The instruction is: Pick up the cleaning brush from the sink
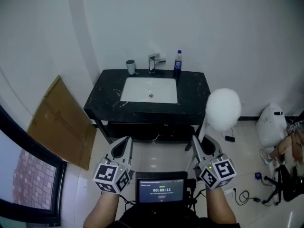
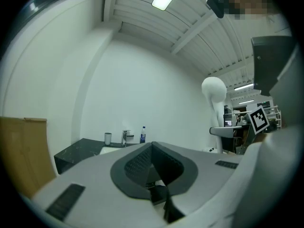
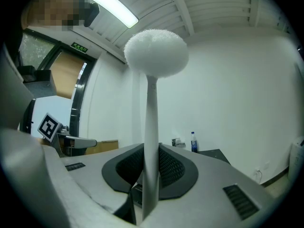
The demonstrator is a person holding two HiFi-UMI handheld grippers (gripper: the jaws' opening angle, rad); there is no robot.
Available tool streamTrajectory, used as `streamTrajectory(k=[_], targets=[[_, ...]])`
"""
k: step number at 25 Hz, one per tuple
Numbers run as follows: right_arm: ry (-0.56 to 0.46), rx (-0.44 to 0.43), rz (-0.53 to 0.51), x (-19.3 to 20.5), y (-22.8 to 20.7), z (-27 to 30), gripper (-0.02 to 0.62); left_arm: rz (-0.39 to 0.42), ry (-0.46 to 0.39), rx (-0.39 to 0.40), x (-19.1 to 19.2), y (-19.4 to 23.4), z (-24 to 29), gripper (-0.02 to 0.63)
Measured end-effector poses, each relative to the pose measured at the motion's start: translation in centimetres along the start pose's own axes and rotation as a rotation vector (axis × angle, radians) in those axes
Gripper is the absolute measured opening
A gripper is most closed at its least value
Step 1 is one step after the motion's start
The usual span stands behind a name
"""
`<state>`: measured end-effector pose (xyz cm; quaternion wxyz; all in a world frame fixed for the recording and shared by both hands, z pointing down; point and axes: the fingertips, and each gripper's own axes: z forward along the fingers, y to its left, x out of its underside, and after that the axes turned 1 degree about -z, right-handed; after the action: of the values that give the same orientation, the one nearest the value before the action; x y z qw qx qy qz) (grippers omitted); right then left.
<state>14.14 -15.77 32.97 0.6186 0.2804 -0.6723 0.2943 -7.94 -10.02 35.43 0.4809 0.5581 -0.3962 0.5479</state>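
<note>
— Now, nearest first: what of the right gripper?

— Clamped partway closed on the thin white handle of the cleaning brush, one pad on each side. Held level, low and close to the body, just right of the small screen.

— And the left gripper?

— Closed up, tips together, nothing between them. Level too, beside the screen on the other side. Idle by the look of it; one grip is enough for so light a tool.

— Which way with the brush?

— Long axis upright, crosswise to the level jaws. Fluffy white head on top, bare end of the handle down below the pads. Gripped low on the handle, so rather top-heavy. Probably carried upright to hold the head clear of the floor and of the grippers. Could tip sideways under a loose squeeze.

— Not in the sink, then?

— No. Well apart from the sink, out over the tiles on the near side. Judging from that, lifted out already, with the pickup itself as good as done.

— Farther off?

— Black counter round the white basin, then cup, tap and blue-capped bottle in a row along its back edge, close against the wall. Off to the left, cardboard sheet leaning there, well away from both grippers.
</note>
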Motion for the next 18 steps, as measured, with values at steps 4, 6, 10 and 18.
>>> streamTrajectory(k=[4, 6, 10, 18], targets=[[0.004, 0.008, -0.011, 0.1, -0.5, 0.2, 0.051, -0.001, 0.004, -0.024, 0.2, 0.8, 0.2, 0.002], [0.004, 0.011, -0.009, 0.1, -0.6, 0.3, 0.051, -0.006, 0.007, -0.030, 0.2, 1.2, 0.3, 0.002], [0.000, 0.004, 0.002, 0.1, -0.7, 0.1, 0.051, -0.018, 0.022, -0.017, 0.5, 1.2, 0.2, 0.002], [-0.005, 0.024, -0.006, 0.1, -1.4, -0.1, 0.051, 0.000, 0.023, 0.004, 0.3, 0.7, 0.7, 0.002]])
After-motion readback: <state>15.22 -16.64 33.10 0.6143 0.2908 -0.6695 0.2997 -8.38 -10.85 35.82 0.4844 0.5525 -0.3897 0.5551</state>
